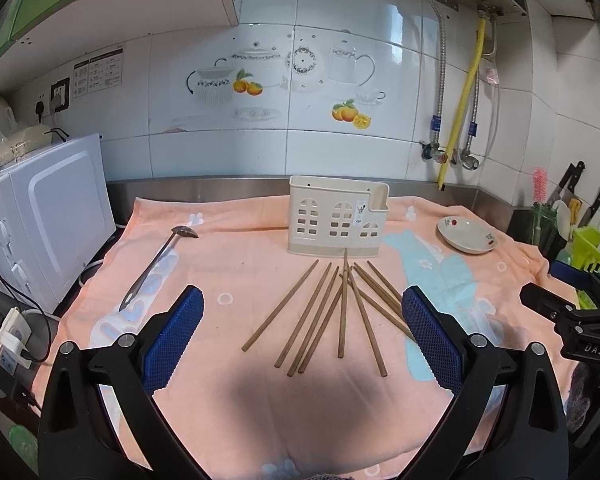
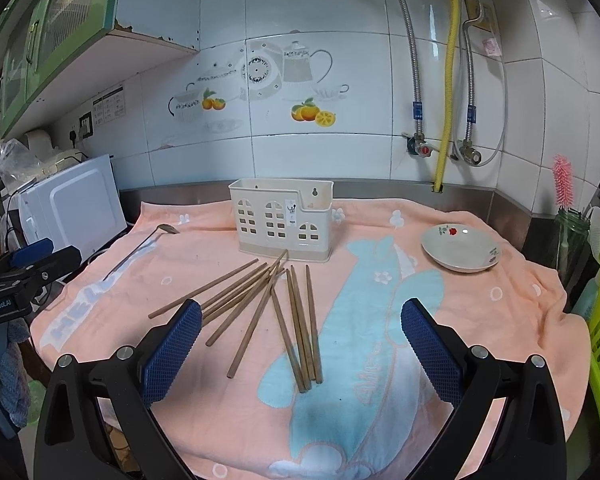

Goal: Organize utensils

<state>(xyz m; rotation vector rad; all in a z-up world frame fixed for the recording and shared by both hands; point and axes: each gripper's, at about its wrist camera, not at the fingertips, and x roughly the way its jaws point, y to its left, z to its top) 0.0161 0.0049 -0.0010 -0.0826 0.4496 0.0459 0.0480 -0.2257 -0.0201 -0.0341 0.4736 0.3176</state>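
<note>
I see a glossy white tiled wall (image 1: 340, 152) behind the table, with teapot-and-orange decals (image 2: 260, 80) across its middle. A green-framed wall cabinet (image 2: 40, 48) hangs at upper left. A steel backsplash strip (image 1: 200, 188) runs along the table's back edge. At the table's left edge stands a white microwave oven (image 1: 48, 216). Near the back right corner, a yellow corrugated hose (image 2: 448, 88) and braided metal hoses (image 2: 410, 40) drop down the wall to valves.

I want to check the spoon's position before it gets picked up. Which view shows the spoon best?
The left wrist view: the spoon lies whole on the towel, bowl and handle both clear. In the right wrist view it sits farther off at the left, thin, its handle faint.
</note>
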